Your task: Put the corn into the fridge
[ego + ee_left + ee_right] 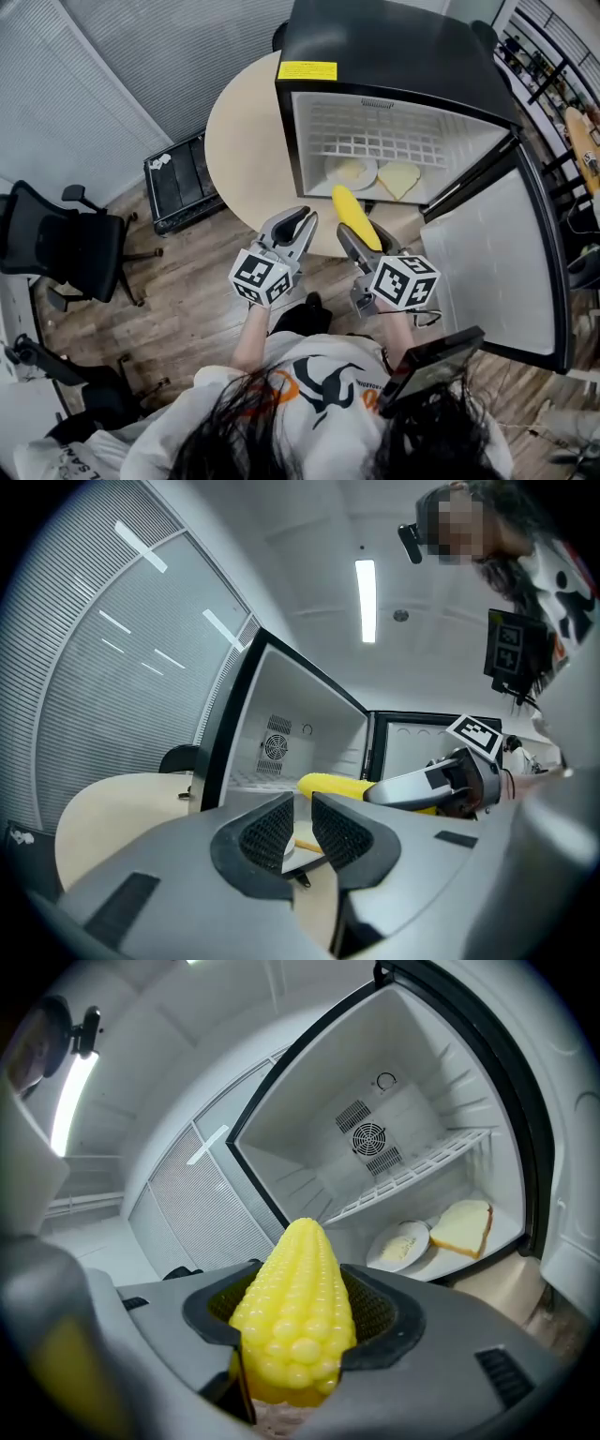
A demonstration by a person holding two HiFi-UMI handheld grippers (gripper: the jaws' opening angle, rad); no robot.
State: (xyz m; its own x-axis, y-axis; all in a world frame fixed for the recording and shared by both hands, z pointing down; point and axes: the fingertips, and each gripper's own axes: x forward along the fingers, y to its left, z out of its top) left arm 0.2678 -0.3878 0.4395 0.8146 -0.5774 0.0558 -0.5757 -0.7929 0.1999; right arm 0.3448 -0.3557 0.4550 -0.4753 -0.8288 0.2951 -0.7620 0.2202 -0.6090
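Note:
A yellow corn cob (349, 206) sticks out tip-first from my right gripper (361, 234), which is shut on it just in front of the open black mini fridge (375, 37). In the right gripper view the corn (295, 1316) fills the jaws of the right gripper (300, 1335) and points at the fridge's white inside (394, 1129). My left gripper (298, 225) hovers to the left of it, its jaws nearly together with nothing between them. The left gripper view shows its own jaws (302, 832), the corn (333, 785) and the right gripper (441, 780) beyond.
The fridge stands on a round beige table (244, 122), its door (497, 262) swung open to the right. Under a wire shelf (375, 131) lie a white plate (352, 172) and a bread slice (398, 178). A black chair (66, 244) and a black crate (183, 183) stand at the left.

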